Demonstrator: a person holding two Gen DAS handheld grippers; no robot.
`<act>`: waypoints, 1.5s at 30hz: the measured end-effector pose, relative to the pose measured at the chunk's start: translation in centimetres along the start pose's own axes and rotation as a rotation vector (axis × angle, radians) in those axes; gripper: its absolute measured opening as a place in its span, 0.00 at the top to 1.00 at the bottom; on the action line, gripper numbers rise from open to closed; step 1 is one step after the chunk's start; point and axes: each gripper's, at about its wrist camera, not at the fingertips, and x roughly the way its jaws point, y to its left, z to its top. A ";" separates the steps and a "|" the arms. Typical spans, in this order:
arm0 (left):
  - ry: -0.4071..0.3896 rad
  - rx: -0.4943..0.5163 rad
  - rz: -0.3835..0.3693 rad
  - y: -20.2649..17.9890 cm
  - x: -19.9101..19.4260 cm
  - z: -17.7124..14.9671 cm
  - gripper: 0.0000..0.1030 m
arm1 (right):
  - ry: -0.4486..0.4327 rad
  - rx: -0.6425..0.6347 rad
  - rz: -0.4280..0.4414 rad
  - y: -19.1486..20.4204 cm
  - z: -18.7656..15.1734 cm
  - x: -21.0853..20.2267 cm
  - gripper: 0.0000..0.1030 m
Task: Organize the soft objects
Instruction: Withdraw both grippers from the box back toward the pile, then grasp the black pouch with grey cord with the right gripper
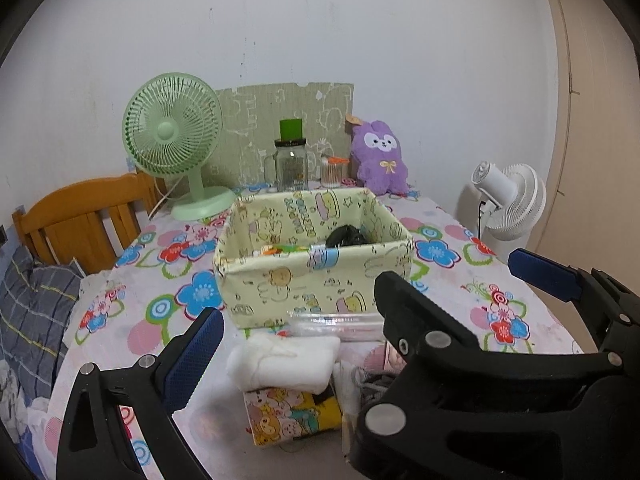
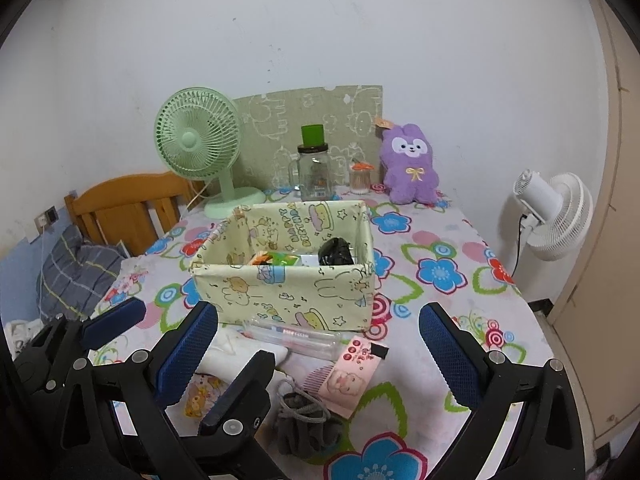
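Left hand-held gripper (image 1: 320, 344) fingers apart above white folded cloth (image 1: 282, 362), right hand-held gripper (image 2: 318, 354) fingers apart near grey pouch (image 2: 306, 424), fabric box (image 2: 284, 268) on desk (image 2: 440, 360)

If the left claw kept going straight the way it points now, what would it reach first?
Most likely the folded white cloth, which lies on the table between the open left claw and the fabric box behind it. Depth is hard to judge here.

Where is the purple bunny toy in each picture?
Left wrist view: the purple bunny toy sits at the back of the table, right of centre, against the wall.
Right wrist view: the purple bunny toy is also at the back, right of centre.
Shared landmark: the glass jar stands to its left in both.
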 end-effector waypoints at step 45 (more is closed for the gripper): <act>0.235 -0.049 0.046 1.4 4.8 -6.8 0.02 | 0.297 0.017 0.061 0.6 -7.2 6.7 0.53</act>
